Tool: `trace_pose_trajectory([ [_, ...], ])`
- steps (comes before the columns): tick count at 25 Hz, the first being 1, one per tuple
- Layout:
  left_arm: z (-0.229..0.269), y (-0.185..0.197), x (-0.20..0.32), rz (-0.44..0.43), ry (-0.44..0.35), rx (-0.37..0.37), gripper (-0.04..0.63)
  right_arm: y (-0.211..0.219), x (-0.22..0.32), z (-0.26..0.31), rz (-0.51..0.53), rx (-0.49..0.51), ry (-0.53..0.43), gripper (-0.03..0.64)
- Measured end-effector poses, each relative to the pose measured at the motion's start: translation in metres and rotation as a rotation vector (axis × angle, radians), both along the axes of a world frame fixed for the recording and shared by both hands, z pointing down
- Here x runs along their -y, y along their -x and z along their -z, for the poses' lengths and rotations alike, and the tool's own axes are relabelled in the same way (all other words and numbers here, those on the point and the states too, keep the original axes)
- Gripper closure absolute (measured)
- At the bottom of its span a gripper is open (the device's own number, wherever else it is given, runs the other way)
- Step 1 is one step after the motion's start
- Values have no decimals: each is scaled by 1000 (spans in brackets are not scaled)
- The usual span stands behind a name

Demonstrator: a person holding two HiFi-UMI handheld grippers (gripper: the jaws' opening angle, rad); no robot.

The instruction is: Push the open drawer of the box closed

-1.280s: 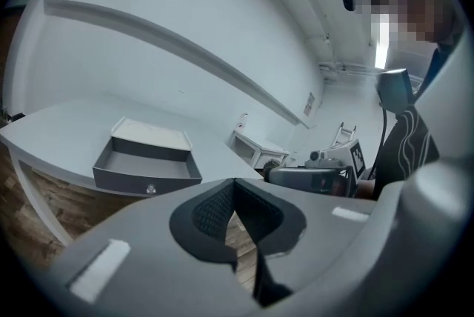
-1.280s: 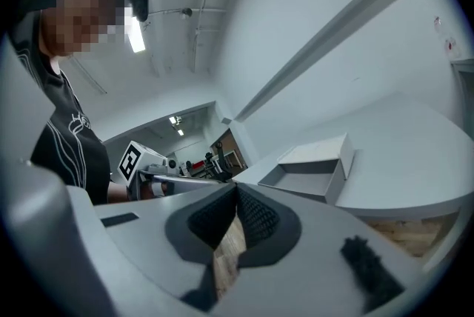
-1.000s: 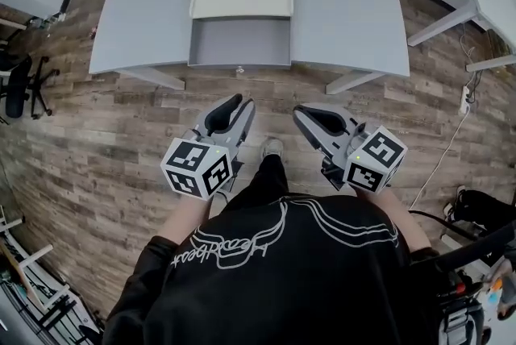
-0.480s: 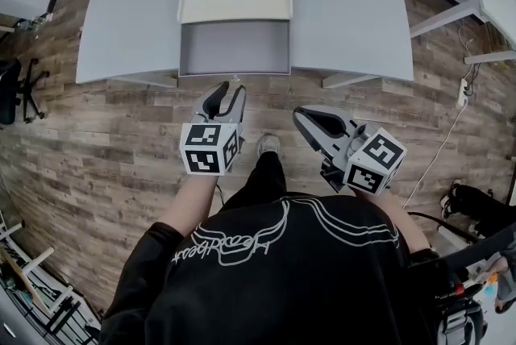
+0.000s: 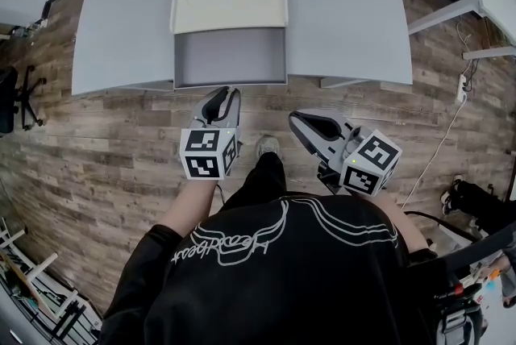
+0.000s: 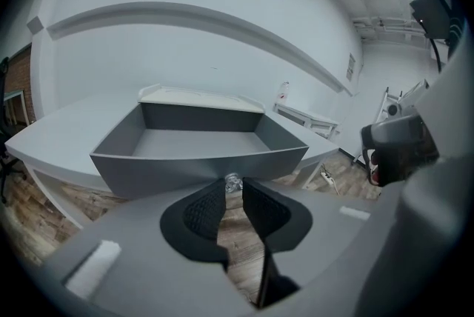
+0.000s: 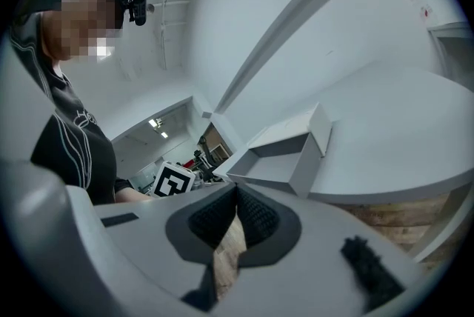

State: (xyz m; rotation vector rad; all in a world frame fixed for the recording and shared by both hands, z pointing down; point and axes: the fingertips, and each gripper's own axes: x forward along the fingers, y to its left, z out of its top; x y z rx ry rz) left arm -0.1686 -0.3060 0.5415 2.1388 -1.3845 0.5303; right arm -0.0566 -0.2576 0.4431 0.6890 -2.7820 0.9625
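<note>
One drawer-edge knob [image 6: 233,181] — left gripper [image 5: 227,93] closing round it, right gripper [image 7: 235,189] closed, empty

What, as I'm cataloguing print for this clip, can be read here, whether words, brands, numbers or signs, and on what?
"Heartbeat", probably: white script seen upside down and creased, on the black shirt.
No letters: the marker cubes carry only black-and-white square patterns.
Too small to read: the small plate on the wall.
None visible: the box and its drawer show no print.
</note>
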Motion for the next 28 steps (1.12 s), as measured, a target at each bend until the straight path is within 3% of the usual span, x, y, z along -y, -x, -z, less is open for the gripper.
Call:
trace_pose_trajectory([
  [12,9,2,15,7,14,-54,517,9,13,-2,-2,0,16,607],
  [28,5,-3,96,3,15,-27,515,-18,60,-3,-78,-4,31,607],
])
